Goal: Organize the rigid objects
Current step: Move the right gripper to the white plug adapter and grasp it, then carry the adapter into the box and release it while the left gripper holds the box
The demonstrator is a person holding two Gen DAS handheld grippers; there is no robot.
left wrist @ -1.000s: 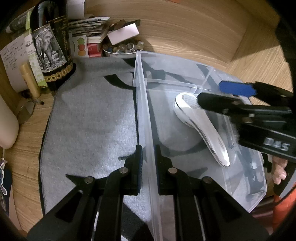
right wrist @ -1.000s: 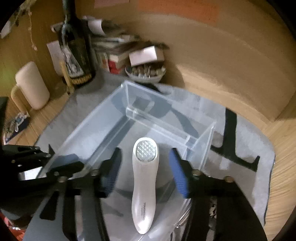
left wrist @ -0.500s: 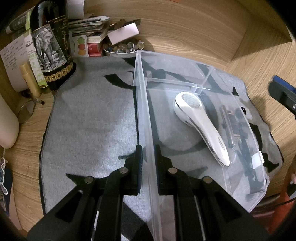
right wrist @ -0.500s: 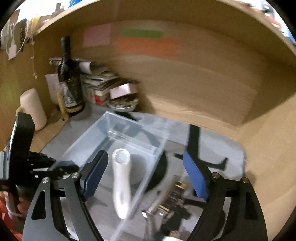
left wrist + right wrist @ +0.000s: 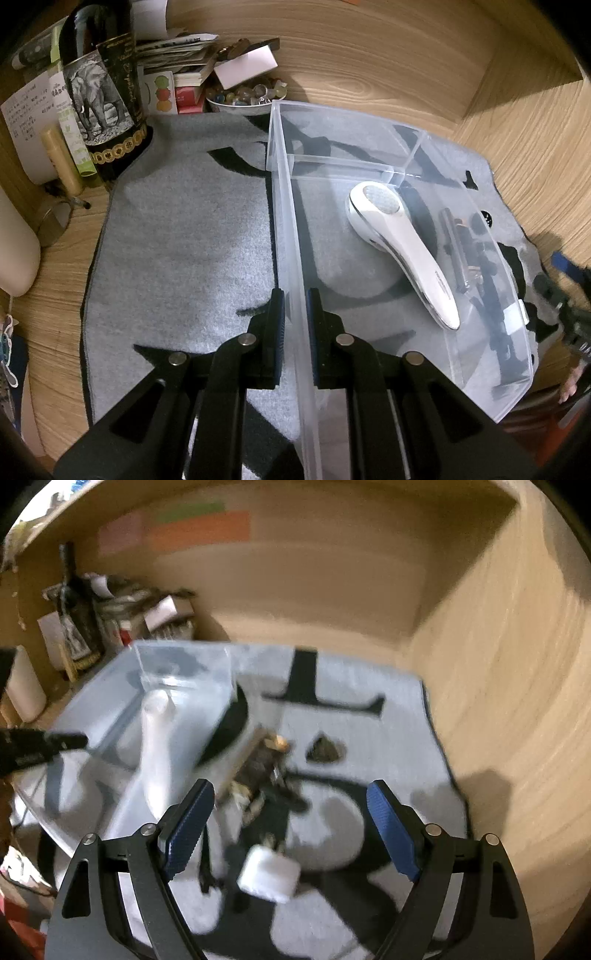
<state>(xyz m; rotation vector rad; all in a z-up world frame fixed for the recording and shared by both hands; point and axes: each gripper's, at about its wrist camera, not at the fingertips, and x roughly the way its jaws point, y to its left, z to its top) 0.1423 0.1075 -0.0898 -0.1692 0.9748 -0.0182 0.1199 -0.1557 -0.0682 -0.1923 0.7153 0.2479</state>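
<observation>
A clear plastic bin [image 5: 284,206] stands on a grey mat [image 5: 184,240]. My left gripper [image 5: 293,299] is shut on the bin's near-left wall, one pad on each side of it. A white handheld device [image 5: 399,243] lies inside the bin, also visible as the white device [image 5: 157,746] in the blurred right wrist view. My right gripper [image 5: 291,788] is open and empty above the mat to the right of the bin. Below it lie a dark tangled object [image 5: 258,768] and a white block [image 5: 267,875]. The right gripper [image 5: 565,288] shows at the far right edge.
A dark bottle [image 5: 107,99] with an elephant label, a bowl of beads [image 5: 245,98] and stacked papers crowd the back left corner. A cream cylinder [image 5: 14,251] stands at the left. Wooden walls close in behind and on the right. A small dark piece [image 5: 325,751] lies on the mat.
My right gripper has pulled out of the bin and swung right over the mat, its jaws spread wider. The white device stays in the bin. My left gripper has not moved.
</observation>
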